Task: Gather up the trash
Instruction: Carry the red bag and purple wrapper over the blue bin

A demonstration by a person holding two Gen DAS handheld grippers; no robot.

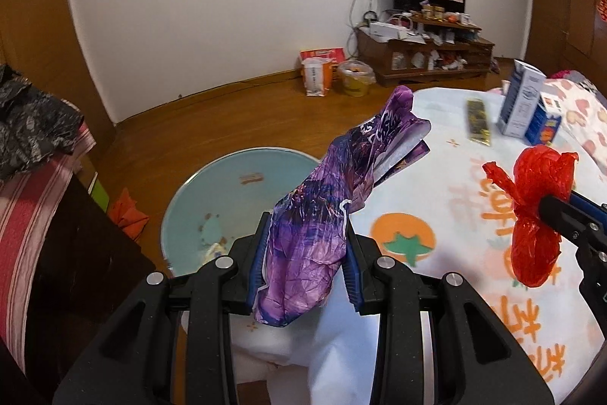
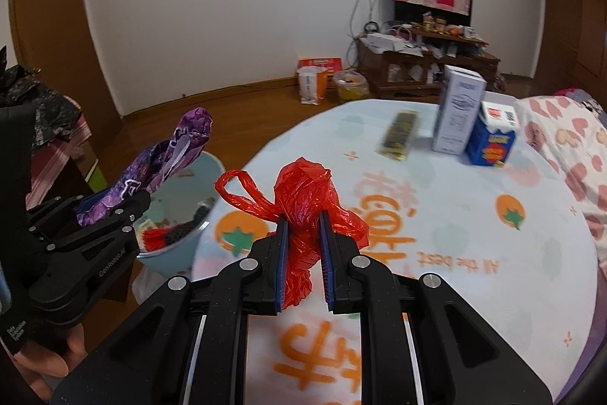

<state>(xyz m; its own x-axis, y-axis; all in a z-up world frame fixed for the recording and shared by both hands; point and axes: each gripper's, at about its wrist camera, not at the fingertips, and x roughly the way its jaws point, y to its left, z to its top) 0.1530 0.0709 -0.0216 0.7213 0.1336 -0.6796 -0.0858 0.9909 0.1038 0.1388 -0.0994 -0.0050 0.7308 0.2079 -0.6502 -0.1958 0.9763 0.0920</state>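
Carrying both pieces toward the blue bin (image 1: 227,177) at ten o'clock, my left tongs (image 1: 303,260) pinch the purple wrapper (image 1: 322,207) and my right tongs (image 2: 303,245) the red bag (image 2: 303,200) above the table (image 2: 455,222), so next I must reach over its mouth and let go.

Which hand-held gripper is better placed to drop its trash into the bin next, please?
Probably the left hand-held gripper: its purple wrapper hangs beside the light blue bin, while the right hand-held gripper holds its red bag over the table.
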